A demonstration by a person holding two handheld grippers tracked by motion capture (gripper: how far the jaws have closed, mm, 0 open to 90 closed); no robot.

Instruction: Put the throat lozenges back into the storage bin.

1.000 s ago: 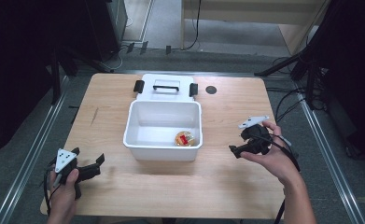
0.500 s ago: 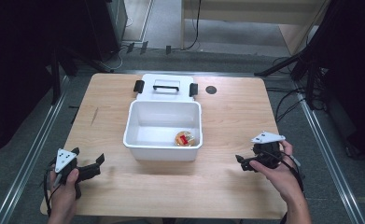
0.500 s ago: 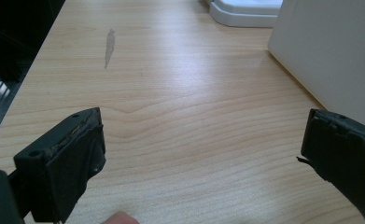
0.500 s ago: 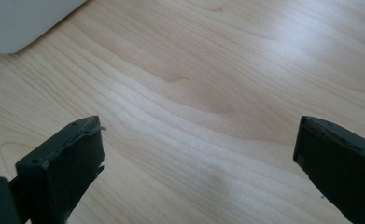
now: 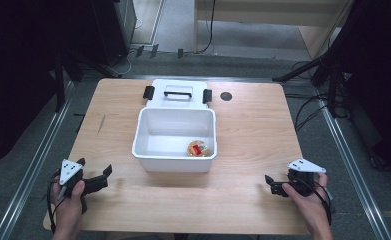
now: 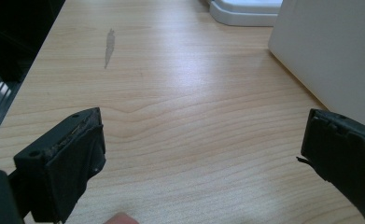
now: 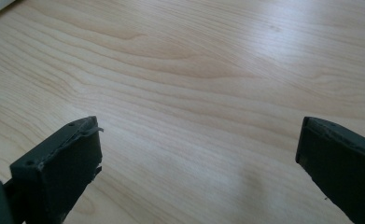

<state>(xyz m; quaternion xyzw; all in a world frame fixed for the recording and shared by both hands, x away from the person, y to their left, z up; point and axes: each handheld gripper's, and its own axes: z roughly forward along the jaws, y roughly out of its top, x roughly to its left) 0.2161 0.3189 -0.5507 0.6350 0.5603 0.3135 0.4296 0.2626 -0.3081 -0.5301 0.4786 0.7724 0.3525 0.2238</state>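
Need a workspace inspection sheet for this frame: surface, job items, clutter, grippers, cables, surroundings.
Surface: wooden table, grey scuff at its left.
Job's things: open white bin holding one small red-and-yellow item; white lid lying behind it.
Clutter: black disc near the far edge.
Grippers: left gripper and right gripper open, empty, low over the near corners.
Cables: black leads on the floor at right.
Surroundings: grey floor, dark stands.

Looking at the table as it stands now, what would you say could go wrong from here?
The white bin is open, its lid lying behind it, so the small orange item inside could tip out if knocked. The left gripper is open close beside the bin's wall; a careless reach might shove it.
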